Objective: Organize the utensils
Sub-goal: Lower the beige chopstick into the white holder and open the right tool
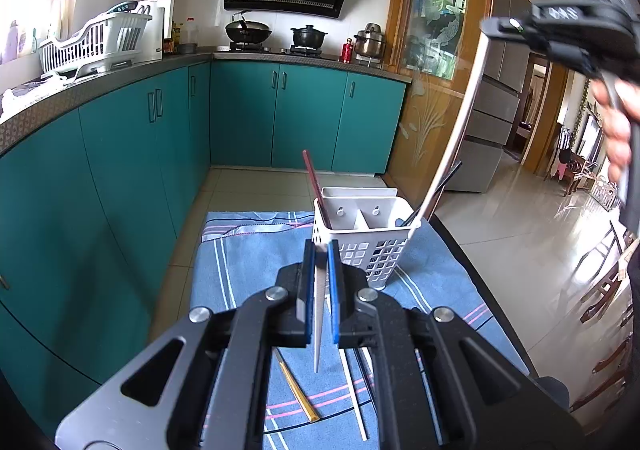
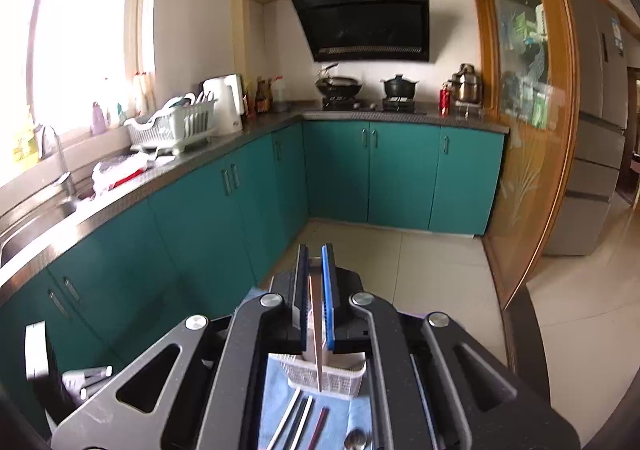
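A white two-compartment utensil basket (image 1: pixel 360 246) (image 2: pixel 340 378) stands on a blue striped cloth (image 1: pixel 248 270). A red chopstick (image 1: pixel 316 186) leans in its left compartment and a black one (image 1: pixel 440 190) in the right. My left gripper (image 1: pixel 322 250) is shut on a pale chopstick (image 1: pixel 319 314) that hangs point down, just in front of the basket. My right gripper (image 1: pixel 504 26) (image 2: pixel 316 250) is high above, shut on a long white chopstick (image 1: pixel 456 130) (image 2: pixel 318 350). Its lower tip is at the basket's right corner.
Loose on the cloth lie a golden chopstick (image 1: pixel 300 394), a white chopstick (image 2: pixel 286 418), a red chopstick (image 2: pixel 320 426) and a spoon (image 2: pixel 354 440). The table's black edge (image 1: pixel 480 270) runs on the right. Teal cabinets (image 1: pixel 120 170) stand left and behind. A person's hand (image 1: pixel 616 130) holds the right gripper.
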The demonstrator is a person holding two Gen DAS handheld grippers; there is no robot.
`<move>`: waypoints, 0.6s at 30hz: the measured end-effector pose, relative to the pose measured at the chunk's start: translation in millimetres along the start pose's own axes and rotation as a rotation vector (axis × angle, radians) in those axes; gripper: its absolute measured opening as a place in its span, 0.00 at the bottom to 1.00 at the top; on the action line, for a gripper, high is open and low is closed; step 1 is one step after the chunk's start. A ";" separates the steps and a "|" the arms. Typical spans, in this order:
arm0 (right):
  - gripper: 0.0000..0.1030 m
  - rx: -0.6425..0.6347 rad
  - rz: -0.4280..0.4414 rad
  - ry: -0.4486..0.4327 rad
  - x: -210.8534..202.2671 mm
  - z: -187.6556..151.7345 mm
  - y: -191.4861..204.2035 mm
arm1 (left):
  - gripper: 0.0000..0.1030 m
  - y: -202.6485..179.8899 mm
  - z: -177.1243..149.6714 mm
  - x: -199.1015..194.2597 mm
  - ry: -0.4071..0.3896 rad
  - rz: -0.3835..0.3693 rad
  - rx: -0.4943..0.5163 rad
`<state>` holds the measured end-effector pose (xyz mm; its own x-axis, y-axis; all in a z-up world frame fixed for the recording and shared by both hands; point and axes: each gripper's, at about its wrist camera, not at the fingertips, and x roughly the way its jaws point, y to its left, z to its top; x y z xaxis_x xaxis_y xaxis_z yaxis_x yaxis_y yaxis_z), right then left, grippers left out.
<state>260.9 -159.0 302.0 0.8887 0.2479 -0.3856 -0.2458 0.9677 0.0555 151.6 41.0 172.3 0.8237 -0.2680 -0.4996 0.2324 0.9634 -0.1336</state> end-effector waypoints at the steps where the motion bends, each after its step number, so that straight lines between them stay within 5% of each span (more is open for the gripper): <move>1: 0.06 0.007 -0.005 -0.008 2.8 2.4 -1.8 | 0.06 0.2 0.0 0.1 0.001 -0.001 0.000; 8: 0.06 0.068 -0.051 -0.035 41.9 8.9 -18.3 | 0.06 0.2 0.2 3.3 0.006 -0.003 0.004; 18: 0.06 0.131 -0.054 0.042 97.4 -53.1 -34.8 | 0.06 5.3 0.1 5.4 0.008 0.003 -0.010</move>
<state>335.5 -171.0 213.6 0.8816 0.1963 -0.4292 -0.1434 0.9778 0.1525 157.3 44.7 169.0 0.8200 -0.2656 -0.5070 0.2252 0.9641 -0.1407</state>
